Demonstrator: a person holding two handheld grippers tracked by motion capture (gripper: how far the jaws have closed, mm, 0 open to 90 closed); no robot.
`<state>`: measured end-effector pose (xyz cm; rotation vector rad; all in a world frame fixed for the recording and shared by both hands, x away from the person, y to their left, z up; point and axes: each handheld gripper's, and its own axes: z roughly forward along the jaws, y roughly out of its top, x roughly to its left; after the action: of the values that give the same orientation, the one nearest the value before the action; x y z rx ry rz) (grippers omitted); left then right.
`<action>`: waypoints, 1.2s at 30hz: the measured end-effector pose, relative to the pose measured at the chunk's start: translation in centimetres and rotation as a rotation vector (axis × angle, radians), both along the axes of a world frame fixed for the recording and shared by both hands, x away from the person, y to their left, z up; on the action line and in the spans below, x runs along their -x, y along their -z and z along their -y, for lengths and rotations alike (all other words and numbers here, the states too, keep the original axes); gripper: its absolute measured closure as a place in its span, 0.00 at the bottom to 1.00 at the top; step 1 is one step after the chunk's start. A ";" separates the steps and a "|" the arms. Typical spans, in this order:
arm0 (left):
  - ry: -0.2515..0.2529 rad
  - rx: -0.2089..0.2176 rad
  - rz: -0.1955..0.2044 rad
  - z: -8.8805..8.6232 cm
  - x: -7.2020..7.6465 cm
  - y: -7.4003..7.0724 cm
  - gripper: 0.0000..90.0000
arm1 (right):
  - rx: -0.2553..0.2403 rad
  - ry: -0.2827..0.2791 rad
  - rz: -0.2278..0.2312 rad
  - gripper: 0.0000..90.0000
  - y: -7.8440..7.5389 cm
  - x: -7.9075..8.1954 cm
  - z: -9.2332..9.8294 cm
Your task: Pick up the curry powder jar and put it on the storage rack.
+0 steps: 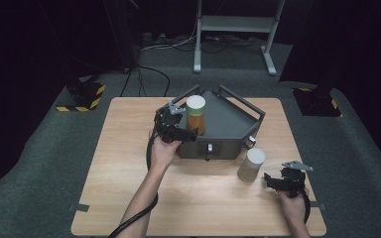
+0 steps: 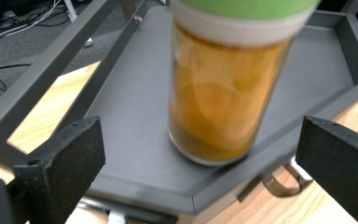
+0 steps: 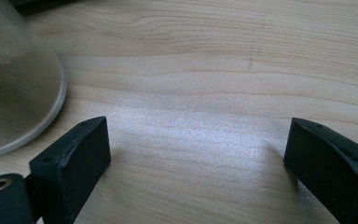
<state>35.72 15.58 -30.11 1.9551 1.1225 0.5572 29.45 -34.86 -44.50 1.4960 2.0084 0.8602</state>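
Observation:
A jar of amber contents [image 1: 196, 116] with a white and green lid stands upright on a dark grey tray [image 1: 230, 121] at the back middle of the wooden table. My left gripper [image 1: 190, 131] is at the tray's front left corner, open. In the left gripper view the jar [image 2: 223, 93] stands just ahead of the wide-apart jaws on the tray floor [image 2: 135, 107], with neither pad touching it. My left gripper [image 2: 205, 140] holds nothing. A second jar [image 1: 251, 164] with a pale lid and greyish contents stands on the table before the tray. My right gripper [image 1: 272, 180] rests open just right of it, and in the right gripper view the gripper [image 3: 198, 144] has bare wood between its jaws and the jar [image 3: 14, 88] at the left.
The tray has raised rail sides [image 1: 240, 99] and a knob [image 1: 250, 141] and latch [image 1: 210, 148] on its front wall. A metal stand [image 1: 233, 29] and cables [image 1: 149, 79] are on the floor behind the table. Hazard-taped bases [image 1: 84, 96] flank the table.

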 end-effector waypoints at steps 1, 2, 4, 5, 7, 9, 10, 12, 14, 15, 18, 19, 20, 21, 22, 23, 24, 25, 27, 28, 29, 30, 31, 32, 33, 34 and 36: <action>-0.002 0.001 0.009 -0.1 0.4 0.2 0.02 | 0.000 0.000 0.000 0.07 0.0 0.0 0.0; -0.002 0.002 0.017 -0.1 0.8 0.5 0.03 | 0.000 0.000 0.000 0.07 0.0 0.0 0.0; -0.001 0.002 0.022 -0.2 1.1 0.7 0.03 | 0.001 0.000 0.000 0.07 0.0 0.0 0.0; 0.003 -0.005 0.030 -0.3 1.7 1.1 0.03 | 0.000 0.001 0.000 0.07 0.0 0.0 0.0; 0.006 -0.003 0.032 -0.5 2.1 1.5 0.04 | 0.001 0.000 0.001 0.07 0.0 0.0 0.0; 0.008 0.000 0.031 -0.7 2.4 1.8 0.04 | 0.001 0.000 0.000 0.07 0.0 0.0 0.0; 0.009 0.002 0.029 -0.7 2.6 2.0 0.04 | 0.001 0.000 0.000 0.07 0.0 0.0 0.0; 0.014 0.004 0.023 -1.0 3.0 2.6 0.04 | 0.002 0.000 0.001 0.07 0.0 0.0 0.0; 0.016 -0.002 0.023 -1.0 3.1 2.8 0.04 | 0.002 0.000 0.001 0.07 0.0 0.0 0.0; 0.014 -0.003 0.022 -1.0 3.3 3.2 0.04 | 0.002 0.000 0.001 0.07 0.0 0.0 0.0; 0.014 0.008 0.015 -1.2 3.5 3.9 0.04 | 0.002 0.001 0.000 0.07 0.0 0.0 0.0; 0.012 0.011 0.011 -1.2 3.6 4.1 0.04 | 0.002 0.001 0.001 0.07 0.0 0.0 0.0; 0.012 0.011 0.011 -1.2 3.6 4.1 0.04 | 0.002 0.001 0.001 0.07 0.0 0.0 0.0; 0.015 0.012 0.010 -1.3 3.9 4.5 0.04 | 0.002 0.001 0.001 0.07 0.0 0.0 0.0; 0.013 0.013 0.010 -1.3 4.0 4.7 0.04 | 0.002 0.001 0.001 0.07 0.0 0.0 0.0; 0.016 0.009 0.011 -1.3 4.2 4.9 0.04 | 0.002 0.001 0.001 0.07 0.0 0.0 0.0; 0.016 0.007 0.008 -1.4 4.4 5.2 0.04 | 0.002 0.001 0.001 0.07 0.0 0.0 0.0; 0.014 0.007 0.006 -1.3 4.5 5.4 0.04 | 0.002 0.001 0.001 0.07 0.0 0.0 0.0; 0.013 0.005 0.002 -1.4 4.7 5.7 0.04 | 0.002 0.001 0.001 0.07 0.0 0.0 0.0; 0.012 0.007 -0.002 -1.5 4.8 6.0 0.04 | 0.002 0.001 0.001 0.07 0.0 0.0 0.0; 0.011 0.006 -0.005 -1.6 4.9 6.2 0.04 | 0.002 0.001 0.001 0.07 0.0 0.0 0.0; 0.010 0.010 -0.008 -1.6 4.9 6.5 0.04 | 0.002 0.001 0.001 0.07 0.0 0.0 0.0; 0.009 0.010 -0.012 -1.7 5.0 6.7 0.04 | 0.003 0.001 0.001 0.07 0.0 0.0 0.0; 0.012 0.010 -0.015 -1.8 5.0 7.0 0.04 | 0.002 0.001 0.001 0.07 0.0 0.0 0.0; 0.012 0.011 -0.017 -1.8 5.1 7.2 0.04 | 0.002 0.001 0.001 0.07 0.0 0.0 0.0; 0.012 0.013 -0.019 -1.8 5.1 7.5 0.04 | 0.002 0.001 0.000 0.07 0.0 0.0 0.0; 0.012 0.012 -0.024 -1.9 5.2 8.0 0.03 | 0.003 0.001 0.001 0.07 0.0 0.0 0.0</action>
<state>30.47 17.45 -38.13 1.9622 1.1257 0.5204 29.44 -34.82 -44.50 1.4948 2.0077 0.8573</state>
